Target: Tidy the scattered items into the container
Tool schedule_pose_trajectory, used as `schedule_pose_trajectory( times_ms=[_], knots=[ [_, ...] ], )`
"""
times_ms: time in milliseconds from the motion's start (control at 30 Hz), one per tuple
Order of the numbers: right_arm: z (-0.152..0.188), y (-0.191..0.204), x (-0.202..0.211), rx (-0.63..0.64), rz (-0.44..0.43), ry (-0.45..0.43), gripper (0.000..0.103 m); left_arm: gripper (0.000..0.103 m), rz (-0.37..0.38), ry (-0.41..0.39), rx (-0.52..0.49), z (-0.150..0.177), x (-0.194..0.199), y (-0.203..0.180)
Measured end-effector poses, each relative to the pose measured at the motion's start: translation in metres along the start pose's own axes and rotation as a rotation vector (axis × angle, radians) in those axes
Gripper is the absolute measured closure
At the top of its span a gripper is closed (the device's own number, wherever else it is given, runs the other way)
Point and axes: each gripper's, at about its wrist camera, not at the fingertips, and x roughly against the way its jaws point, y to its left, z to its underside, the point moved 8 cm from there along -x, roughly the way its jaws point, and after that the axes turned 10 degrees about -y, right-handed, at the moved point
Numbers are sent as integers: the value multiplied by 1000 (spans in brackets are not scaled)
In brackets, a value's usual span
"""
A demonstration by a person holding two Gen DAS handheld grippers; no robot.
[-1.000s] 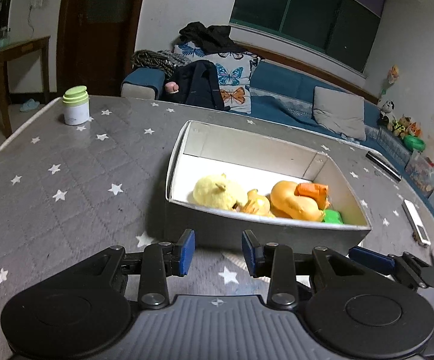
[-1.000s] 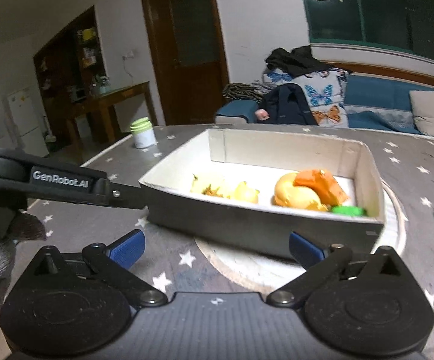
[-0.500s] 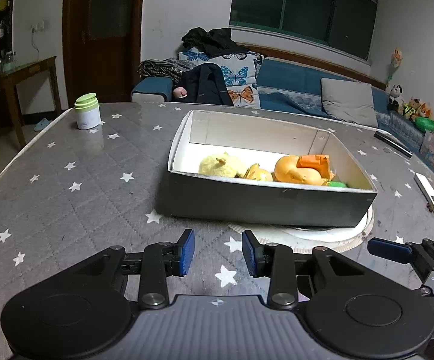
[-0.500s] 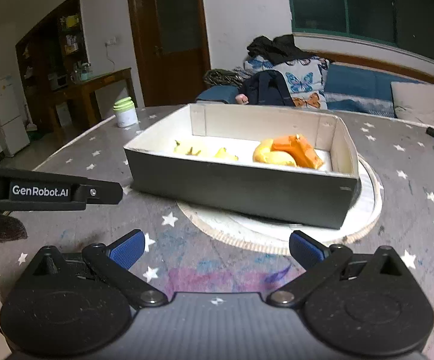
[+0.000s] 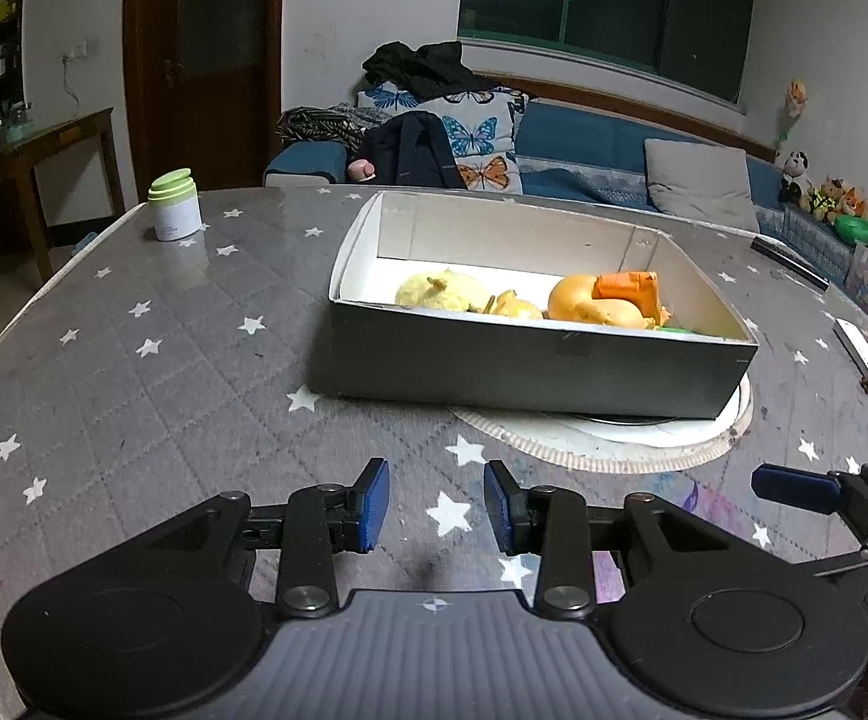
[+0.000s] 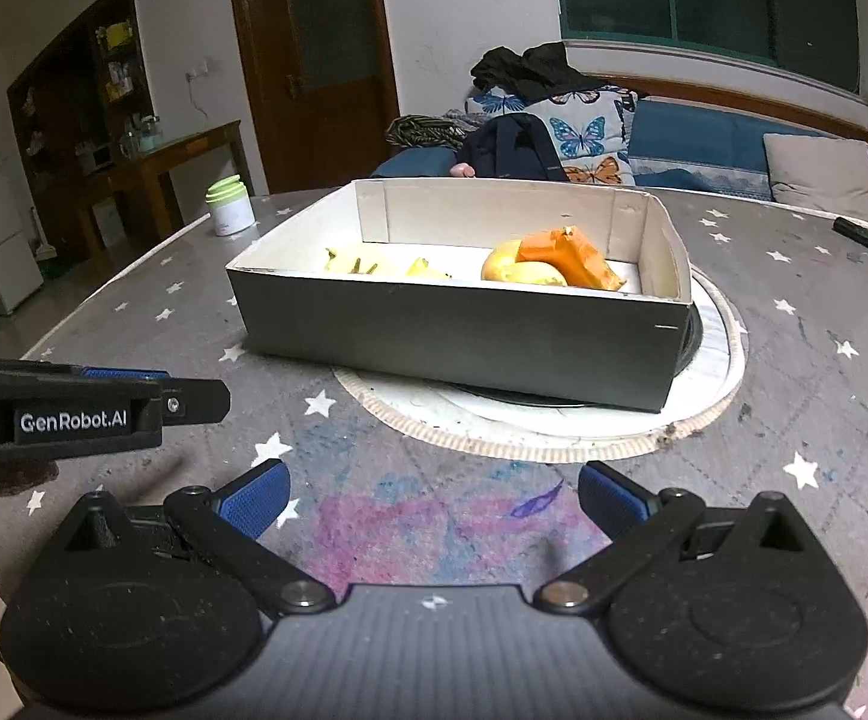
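In the one box lie four toys (two yellow, two orange), left claw and right claw both apart, empty.

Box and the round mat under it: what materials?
Box: looks like cardboard, matte dark outside, white inside; thin walls with folded corner flaps. Round mat: pale disc with a frayed, ribbed edge, possibly corrugated board or woven fibre; cannot tell which.

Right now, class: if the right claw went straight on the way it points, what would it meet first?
Probably the near dark wall of the box; the right claw is open and empty, with only bare tablecloth between.
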Motion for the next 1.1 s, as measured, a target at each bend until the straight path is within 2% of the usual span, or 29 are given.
schedule_pose_trajectory(
  times_ms=[1100],
  knots=[
    [-5, -2, -13, 2, 15, 24, 0, 65, 19, 21, -32, -5, -16, -11]
  ],
)
